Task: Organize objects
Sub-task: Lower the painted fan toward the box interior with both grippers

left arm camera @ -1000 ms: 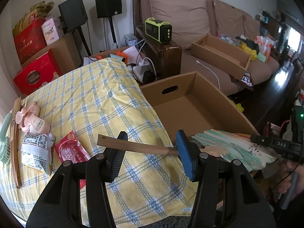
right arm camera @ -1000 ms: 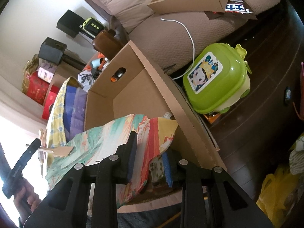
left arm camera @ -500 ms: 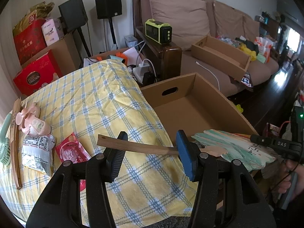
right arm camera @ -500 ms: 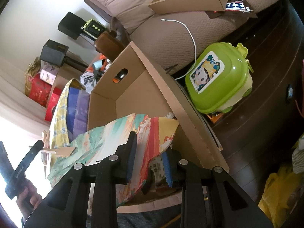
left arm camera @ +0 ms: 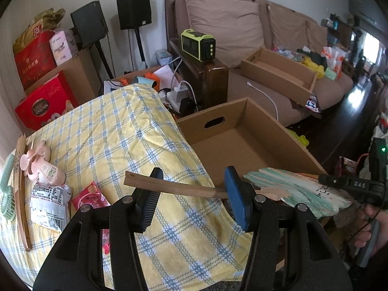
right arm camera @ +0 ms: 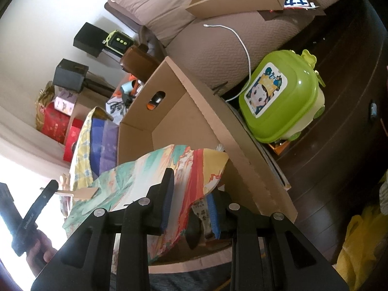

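Paper fan [right arm camera: 169, 177], painted in green, orange and red, wooden handle [left arm camera: 174, 187]: held over the near end of the open cardboard box [left arm camera: 264, 126], beside the table under a yellow checked cloth [left arm camera: 116, 131]. Right tool [right arm camera: 191, 201] narrowly set, clamped on the fan's leaf. Left tool [left arm camera: 191, 194] about half open, handle lying across the gap; whether its pads press it cannot be told.

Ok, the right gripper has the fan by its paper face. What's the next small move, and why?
Probably ease the right gripper forward and down so the fan goes into the cardboard box. The fan hangs at the box's near edge, its wooden handle lies across the left gripper's parted fingers rather than pinched, and the box floor in view is bare.
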`<state>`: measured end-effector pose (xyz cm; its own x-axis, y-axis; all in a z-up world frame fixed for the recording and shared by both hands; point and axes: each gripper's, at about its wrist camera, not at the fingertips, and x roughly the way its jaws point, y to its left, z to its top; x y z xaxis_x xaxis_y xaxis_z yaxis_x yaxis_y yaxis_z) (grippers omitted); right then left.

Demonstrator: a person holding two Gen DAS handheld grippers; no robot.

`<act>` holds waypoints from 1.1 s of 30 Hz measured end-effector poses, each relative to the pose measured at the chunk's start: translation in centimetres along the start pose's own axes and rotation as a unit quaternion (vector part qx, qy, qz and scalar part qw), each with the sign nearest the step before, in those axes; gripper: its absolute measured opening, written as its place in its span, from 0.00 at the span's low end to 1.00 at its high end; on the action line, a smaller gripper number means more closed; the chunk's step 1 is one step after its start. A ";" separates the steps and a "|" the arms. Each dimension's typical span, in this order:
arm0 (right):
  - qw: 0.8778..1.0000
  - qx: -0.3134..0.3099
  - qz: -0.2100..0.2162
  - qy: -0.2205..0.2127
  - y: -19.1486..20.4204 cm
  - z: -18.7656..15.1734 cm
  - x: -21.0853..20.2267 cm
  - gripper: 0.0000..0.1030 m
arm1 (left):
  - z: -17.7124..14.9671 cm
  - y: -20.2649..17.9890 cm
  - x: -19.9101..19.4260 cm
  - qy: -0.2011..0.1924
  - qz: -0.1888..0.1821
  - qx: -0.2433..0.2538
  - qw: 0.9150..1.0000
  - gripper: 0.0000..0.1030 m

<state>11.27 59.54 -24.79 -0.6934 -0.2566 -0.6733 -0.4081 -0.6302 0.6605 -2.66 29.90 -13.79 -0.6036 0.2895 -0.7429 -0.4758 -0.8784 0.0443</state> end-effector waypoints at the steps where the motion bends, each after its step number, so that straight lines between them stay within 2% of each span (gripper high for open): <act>1: 1.000 0.000 0.001 0.000 0.0 0.0 0.0 0.24 | 0.0 0.2 0.0 -0.001 0.005 -0.005 1.000 0.51; 8: 1.000 -0.002 0.000 -0.003 0.1 0.2 -0.1 0.24 | 0.9 1.2 0.6 0.004 0.034 -0.019 0.999 0.50; 14: 1.000 0.013 0.001 0.004 -0.3 0.2 0.0 0.24 | 1.2 0.7 1.2 0.001 0.042 -0.009 0.999 0.50; 19: 1.000 0.009 -0.003 0.011 -0.2 0.4 0.1 0.27 | 2.1 1.1 1.7 0.001 0.043 -0.025 0.999 0.50; 33: 0.999 0.036 0.029 0.028 -0.4 0.3 0.4 0.30 | 5.2 1.1 3.2 -0.008 0.054 -0.029 0.998 0.50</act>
<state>11.01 59.95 -25.23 -0.6831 -0.3332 -0.6499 -0.4110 -0.5601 0.7193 -8.42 31.82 -12.63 -0.6599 0.1979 -0.7248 -0.3701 -0.9251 0.0844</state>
